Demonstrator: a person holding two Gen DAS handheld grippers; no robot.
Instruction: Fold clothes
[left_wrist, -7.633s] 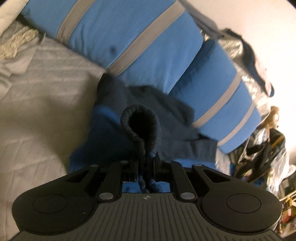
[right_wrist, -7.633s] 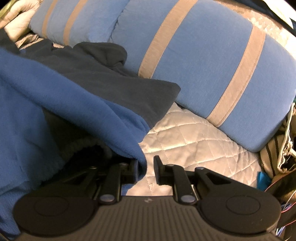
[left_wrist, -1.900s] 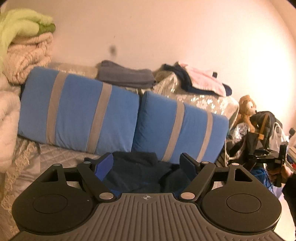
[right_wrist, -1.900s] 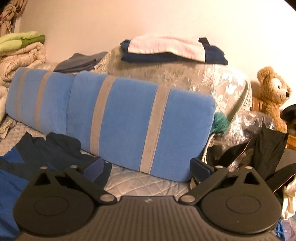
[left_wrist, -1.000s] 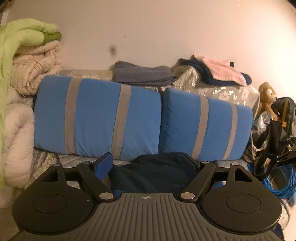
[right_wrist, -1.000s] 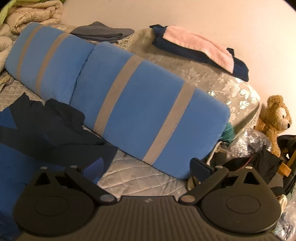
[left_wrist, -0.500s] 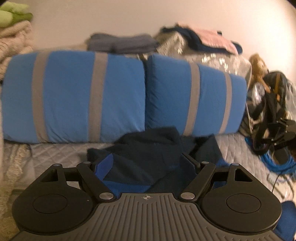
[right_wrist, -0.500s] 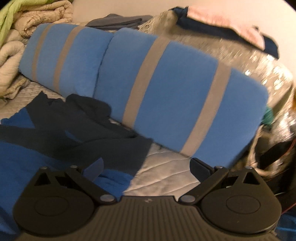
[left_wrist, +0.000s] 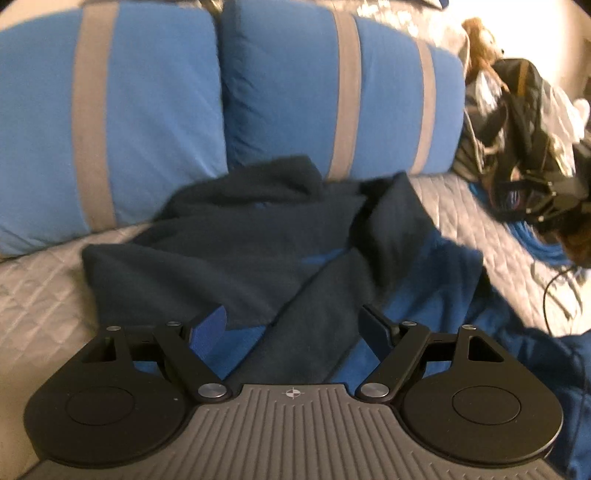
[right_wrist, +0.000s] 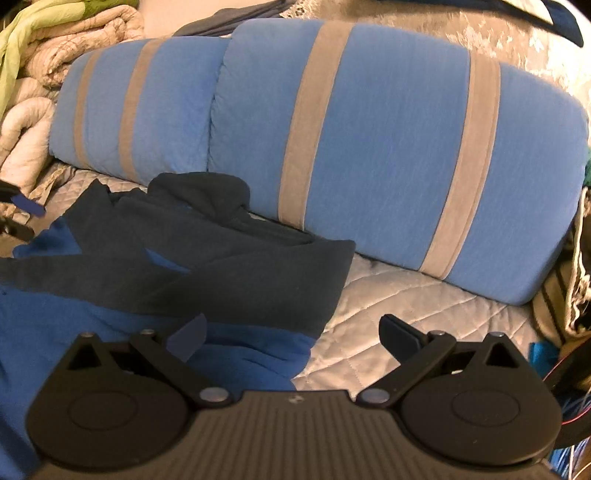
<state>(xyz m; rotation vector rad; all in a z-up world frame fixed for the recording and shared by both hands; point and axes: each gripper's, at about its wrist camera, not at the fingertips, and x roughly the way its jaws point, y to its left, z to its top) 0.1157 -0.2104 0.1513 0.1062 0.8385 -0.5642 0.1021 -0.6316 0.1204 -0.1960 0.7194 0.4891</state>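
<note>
now | left tongs (left_wrist: 291, 328) spread over garment (left_wrist: 258, 240) | right tongs (right_wrist: 295, 338) spread over its edge

Left gripper (left_wrist: 293, 326) and right gripper (right_wrist: 293, 334) apparently empty, jaws spread.

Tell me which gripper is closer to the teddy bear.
Right, though only as a judgement. The teddy bear sits far to the right past the pillows; the left gripper hovers over the blue garment, and the right gripper over its right edge.
</note>
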